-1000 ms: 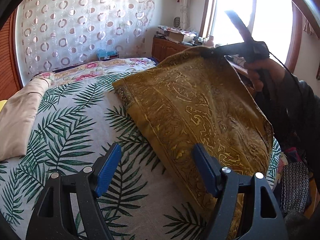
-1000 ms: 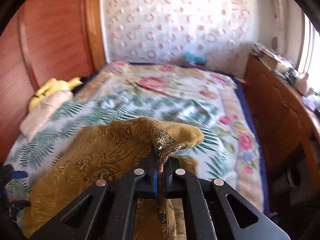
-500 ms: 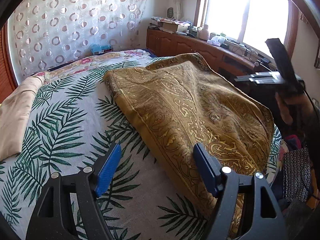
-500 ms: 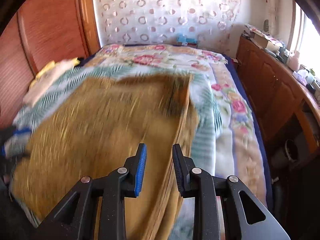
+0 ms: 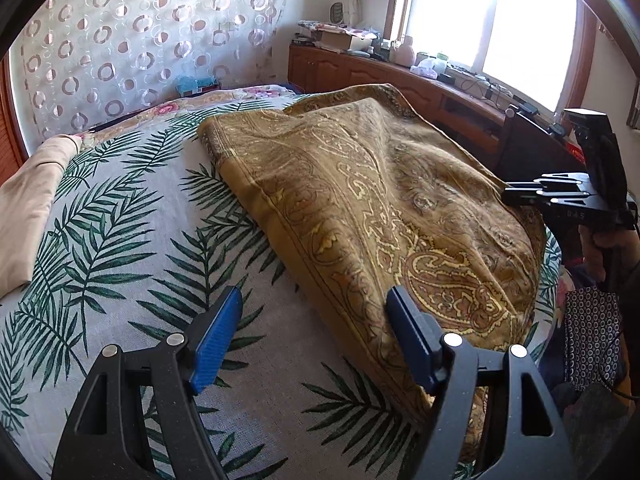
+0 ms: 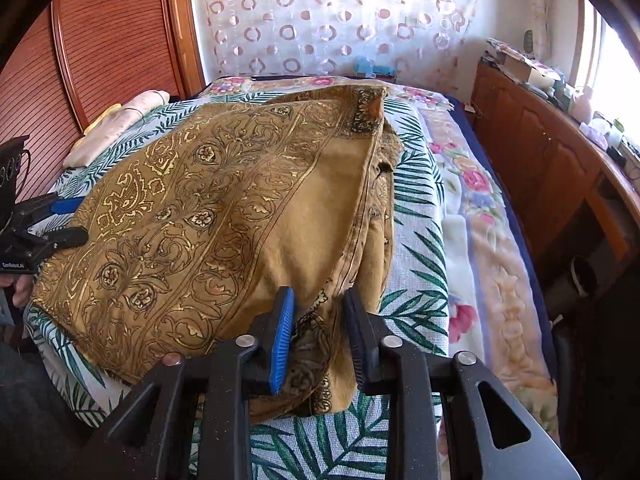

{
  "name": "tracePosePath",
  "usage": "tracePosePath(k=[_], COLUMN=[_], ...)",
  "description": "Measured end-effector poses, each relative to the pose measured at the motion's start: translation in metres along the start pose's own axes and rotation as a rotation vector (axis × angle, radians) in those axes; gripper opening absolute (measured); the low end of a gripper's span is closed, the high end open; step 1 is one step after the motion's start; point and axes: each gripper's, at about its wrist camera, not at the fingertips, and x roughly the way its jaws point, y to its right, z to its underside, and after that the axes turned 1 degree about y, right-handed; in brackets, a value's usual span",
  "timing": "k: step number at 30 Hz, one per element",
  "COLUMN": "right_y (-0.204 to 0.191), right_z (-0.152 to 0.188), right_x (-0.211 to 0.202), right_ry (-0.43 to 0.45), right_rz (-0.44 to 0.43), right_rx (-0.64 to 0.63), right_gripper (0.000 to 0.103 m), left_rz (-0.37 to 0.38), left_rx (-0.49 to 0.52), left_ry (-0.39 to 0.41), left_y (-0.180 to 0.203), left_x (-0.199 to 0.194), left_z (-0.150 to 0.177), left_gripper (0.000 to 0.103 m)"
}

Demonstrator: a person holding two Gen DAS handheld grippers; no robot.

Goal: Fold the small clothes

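A golden-brown paisley cloth point(image 5: 380, 208) lies folded over on the palm-leaf bed sheet point(image 5: 120, 220). My left gripper point(image 5: 316, 336) is open above the sheet, its right finger at the cloth's near hem and nothing between the pads. In the right wrist view the cloth point(image 6: 220, 208) spreads ahead, its top layer doubled back. My right gripper point(image 6: 318, 300) hangs over the cloth's near corner. Its jaws are closing with a bunched fold between them, and the pads stand off the fabric. The left gripper point(image 6: 60, 220) shows at the far left, and the right gripper point(image 5: 520, 196) at the cloth's right edge.
A folded beige cloth point(image 5: 28, 208) lies at the left of the bed. A wooden cabinet point(image 6: 540, 152) with clutter runs under the window on the right. A wooden headboard point(image 6: 100, 40) stands at the back left. A dark patterned garment point(image 5: 592, 328) hangs by the person's hand.
The right gripper let go of the raised cloth corner. The cloth dropped flat, folded over on the bed. That gripper drew back and down to the near corner. The left gripper stayed put.
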Motion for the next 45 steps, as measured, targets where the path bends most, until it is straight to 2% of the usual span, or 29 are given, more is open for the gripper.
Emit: tracePosePath(k=[6, 13, 18, 20, 25, 27, 29, 32, 39, 41, 44, 45], right_y=[-0.002, -0.008, -0.013, -0.015, -0.026, -0.032, -0.039, -0.049, -0.069, -0.07, -0.071, -0.072], right_z=[0.006, 0.016, 0.012, 0.011, 0.01, 0.011, 0.013, 0.018, 0.031, 0.029, 0.029, 0.029], right_x=[-0.029, -0.024, -0.034, -0.04, -0.05, -0.053, -0.053, -0.047, -0.035, -0.031, -0.029, -0.029], right_ry=[0.068, 0.04, 0.076, 0.094, 0.138, 0.151, 0.155, 0.136, 0.093, 0.083, 0.071, 0.071], right_rz=[0.048, 0.071, 0.083, 0.09, 0.08, 0.067, 0.04, 0.009, -0.05, -0.061, -0.076, -0.081], right_rx=[-0.016, -0.02, -0.019, -0.026, -0.041, -0.049, -0.059, -0.072, -0.099, -0.108, -0.111, -0.111], right_gripper=[0.006, 0.006, 0.006, 0.011, 0.013, 0.023, 0.04, 0.043, 0.043, 0.043, 0.043, 0.043], left_rz=[0.013, 0.037, 0.046, 0.05, 0.06, 0.064, 0.074, 0.095, 0.157, 0.183, 0.234, 0.236], left_rx=[-0.004, 0.011, 0.018, 0.021, 0.028, 0.032, 0.035, 0.045, 0.058, 0.06, 0.047, 0.047], left_ry=[0.008, 0.016, 0.013, 0.012, 0.006, 0.005, -0.001, -0.013, -0.058, -0.069, -0.08, -0.079], left_y=[0.0, 0.006, 0.005, 0.005, 0.007, 0.009, 0.01, 0.014, 0.024, 0.026, 0.027, 0.028], left_x=[-0.005, -0.012, -0.014, -0.014, -0.014, -0.015, -0.015, -0.015, -0.015, -0.016, -0.017, -0.018], left_z=[0.003, 0.007, 0.008, 0.009, 0.01, 0.01, 0.011, 0.014, 0.023, 0.026, 0.026, 0.025], left_gripper=[0.075, 0.075, 0.075, 0.072, 0.067, 0.066, 0.062, 0.055, 0.055, 0.045, 0.019, 0.013])
